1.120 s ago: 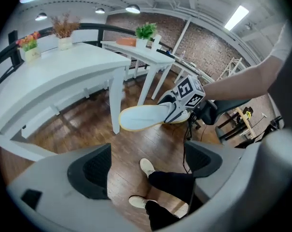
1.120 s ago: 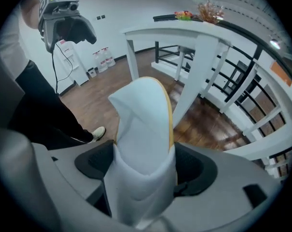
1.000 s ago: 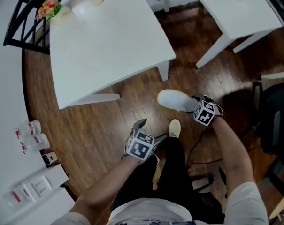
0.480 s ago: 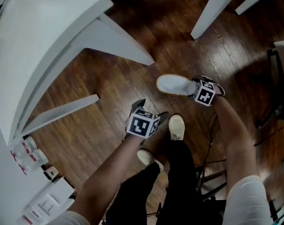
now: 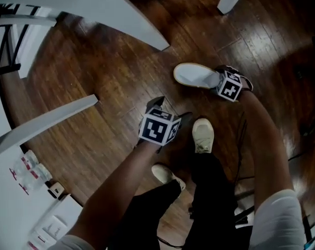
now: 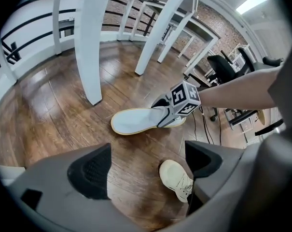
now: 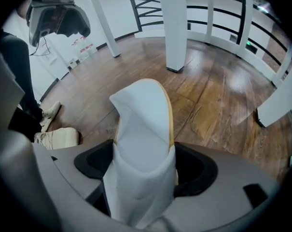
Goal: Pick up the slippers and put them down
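The slipper [image 7: 143, 129] is being gripped at its heel end by the right claw [image 7: 143, 168], whose jaws are clenched on the folded white upper. The toe is being pointed away over the wooden floor [image 5: 110, 87]. Compared with a second ago, the desk top is no longer being shown in the head view. Only a white desk leg [image 5: 48, 120] and sloping white edges are being seen, and the floor is filling the picture. From this the person is judged to be bending down, and the slipper [image 5: 194, 75] is being brought low, still clamped in the right claw [image 5: 217, 81].

From the left gripper view the slipper [image 6: 136, 121] is being seen close to the boards, though contact cannot be confirmed. The putting-down is therefore judged near but not yet done.

The left claw [image 6: 146, 166] is being held released, its jaws wide apart. Nothing is being carried between them, and only floor and the person's pale shoe [image 6: 177, 179] are showing beyond. In the head view the left claw [image 5: 170, 111] is being kept near that shoe [image 5: 203, 135]. No second slipper is being shown in any view.
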